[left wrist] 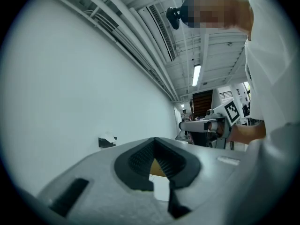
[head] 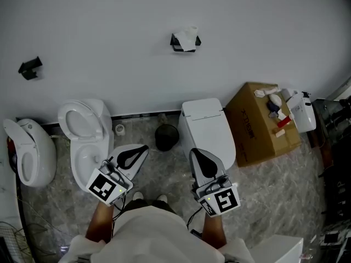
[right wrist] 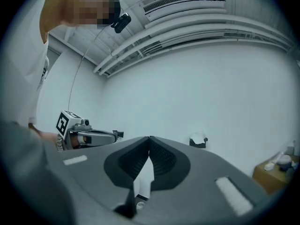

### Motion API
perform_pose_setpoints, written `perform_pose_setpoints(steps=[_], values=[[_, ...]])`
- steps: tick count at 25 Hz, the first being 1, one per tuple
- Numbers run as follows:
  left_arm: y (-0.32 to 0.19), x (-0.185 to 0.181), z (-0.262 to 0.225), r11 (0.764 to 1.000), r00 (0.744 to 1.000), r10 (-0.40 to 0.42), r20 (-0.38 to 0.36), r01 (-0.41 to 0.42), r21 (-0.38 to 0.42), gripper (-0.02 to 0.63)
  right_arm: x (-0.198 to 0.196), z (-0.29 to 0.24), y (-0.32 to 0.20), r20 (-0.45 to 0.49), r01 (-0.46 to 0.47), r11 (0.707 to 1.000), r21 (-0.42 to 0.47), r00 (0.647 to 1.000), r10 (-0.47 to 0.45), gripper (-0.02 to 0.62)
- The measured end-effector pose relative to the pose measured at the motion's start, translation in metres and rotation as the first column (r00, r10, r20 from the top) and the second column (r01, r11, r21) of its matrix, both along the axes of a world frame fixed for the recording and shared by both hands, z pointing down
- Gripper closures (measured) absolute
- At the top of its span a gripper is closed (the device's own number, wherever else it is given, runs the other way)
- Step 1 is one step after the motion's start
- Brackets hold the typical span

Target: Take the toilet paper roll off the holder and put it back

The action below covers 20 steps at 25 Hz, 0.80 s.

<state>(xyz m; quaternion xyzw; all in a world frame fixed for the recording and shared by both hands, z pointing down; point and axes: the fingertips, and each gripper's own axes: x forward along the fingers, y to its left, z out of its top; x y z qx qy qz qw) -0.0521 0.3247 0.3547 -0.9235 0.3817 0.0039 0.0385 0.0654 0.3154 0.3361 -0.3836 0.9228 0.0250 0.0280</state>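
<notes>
The white toilet paper roll [head: 187,38] sits on a black holder [head: 176,43] fixed to the white wall, far ahead of both grippers. It also shows small in the left gripper view as the roll [left wrist: 108,138], and in the right gripper view as the roll [right wrist: 198,138]. My left gripper [head: 141,150] is held low in front of me, shut and empty. My right gripper [head: 197,154] is beside it, also shut with nothing between its jaws. Both point towards the wall, well short of the roll.
A second black holder [head: 30,67] hangs bare at the far left of the wall. Below stand an open toilet [head: 85,130], a closed toilet [head: 207,126], a white fixture [head: 30,153], a black bin [head: 166,137] and a cardboard box [head: 258,126] with bottles on top.
</notes>
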Motion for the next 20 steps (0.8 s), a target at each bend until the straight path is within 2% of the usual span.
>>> perform_pose_setpoints(steps=[6, 10, 13, 20], values=[[-0.002, -0.002, 0.002, 0.999, 0.999, -0.048, -0.001, 0.048, -0.006, 0.603, 0.004, 0.002, 0.000, 0.004, 0.008, 1.000, 0.001, 1.000, -0.008, 0.584], [-0.002, -0.002, 0.004, 0.998, 0.998, -0.062, -0.007, 0.062, -0.021, 0.603, 0.006, 0.002, 0.000, 0.013, 0.008, 1.000, -0.006, 1.000, -0.008, 0.584], [-0.003, -0.003, 0.013, 0.997, 0.998, -0.066, 0.024, 0.067, -0.038, 0.603, 0.010, 0.003, -0.002, 0.014, 0.001, 1.000, -0.008, 1.000, -0.001, 0.584], [-0.005, 0.005, 0.012, 0.997, 0.997, -0.073, 0.019, 0.074, -0.025, 0.603, 0.020, 0.010, -0.005, 0.022, 0.001, 1.000, -0.019, 1.000, -0.001, 0.584]])
